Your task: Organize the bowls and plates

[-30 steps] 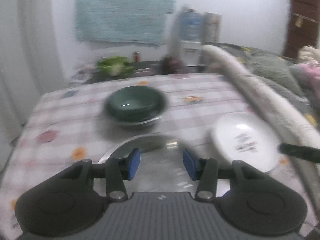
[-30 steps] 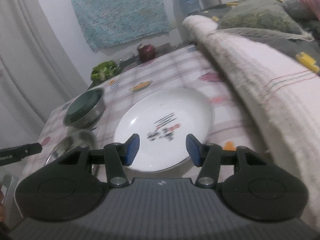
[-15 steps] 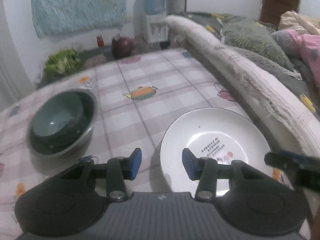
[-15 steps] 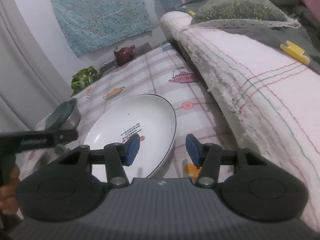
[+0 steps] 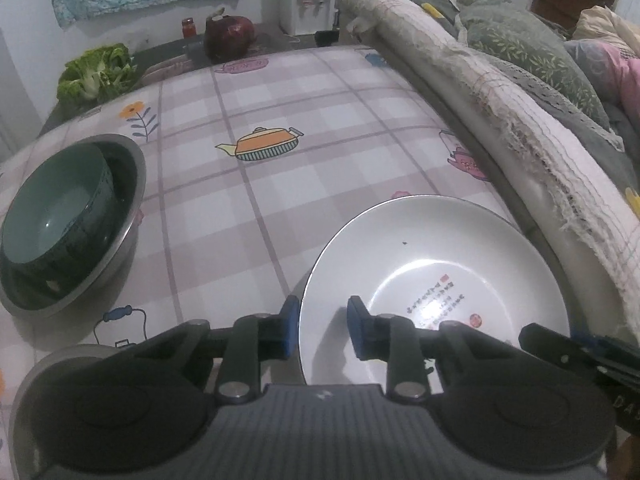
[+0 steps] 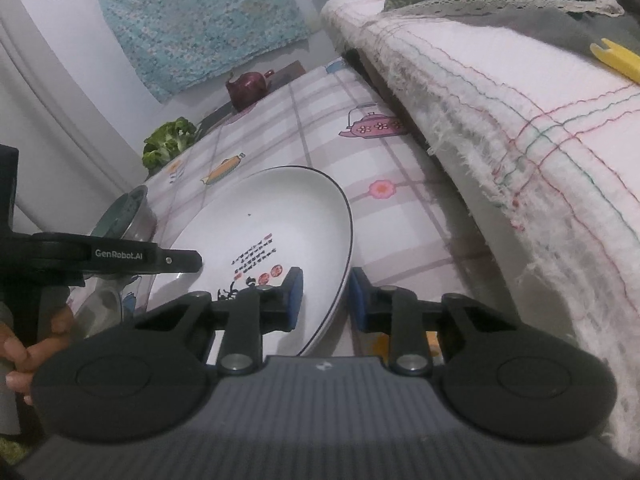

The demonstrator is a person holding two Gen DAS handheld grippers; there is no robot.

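- While both cameras face the white plate (image 5: pixel 436 256) on the checked tablecloth (image 5: pixel 304 128), only the left wrist view takes in the green bowl (image 5: pixel 52 204) nested inside a steel bowl (image 5: pixel 134 188), well apart from the plate at the table's left
- From the right wrist view alone, the plate's dark-lined right rim (image 6: pixel 347 236) and the person's hand (image 6: pixel 28 344) on the other tool can be seen
- Left gripper (image 5: pixel 323 326) stands wide, its 2 blue pads straddling the plate's near-left rim; contact cannot be told
- Right gripper (image 6: pixel 326 299) is likewise spread wide, the plate's near-right edge passing between its pads, neither visibly pressing it
- Plate lies just beside a rolled white blanket (image 6: pixel 500 92) along the table's right side, printed characters at its centre
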